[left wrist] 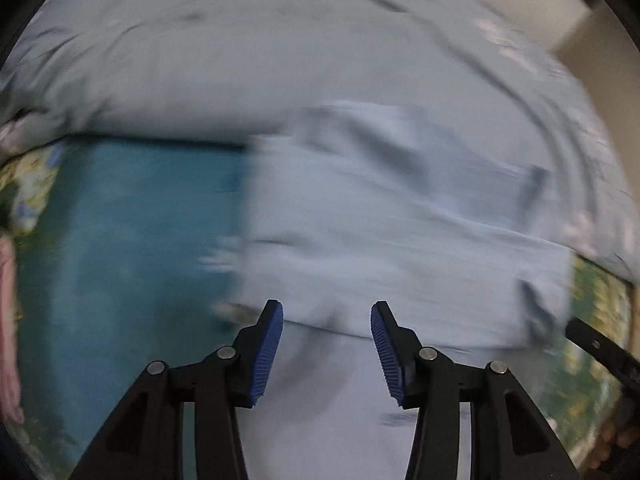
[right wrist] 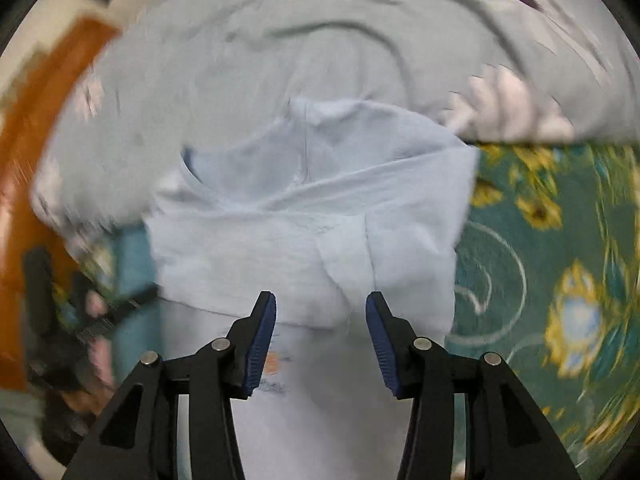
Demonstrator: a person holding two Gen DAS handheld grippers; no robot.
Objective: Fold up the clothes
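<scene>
A pale blue T-shirt (left wrist: 392, 232) lies partly folded on a teal floral bed cover; the right wrist view shows it (right wrist: 312, 224) with its neckline at upper left and a small print near the lower end. My left gripper (left wrist: 326, 316) is open and empty, just above the shirt's folded edge. My right gripper (right wrist: 322, 308) is open and empty over the same shirt. The right gripper's black body (left wrist: 600, 350) shows at the left view's right edge. The left gripper (right wrist: 104, 316) shows blurred at the right view's left side. Both views are motion-blurred.
A rumpled grey-white blanket (left wrist: 260, 52) lies behind the shirt and fills the far side (right wrist: 360, 40). The teal cover with yellow flowers (right wrist: 560, 264) spreads to the right, a plain teal patch (left wrist: 132, 240) to the left. An orange wooden edge (right wrist: 44, 112) stands far left.
</scene>
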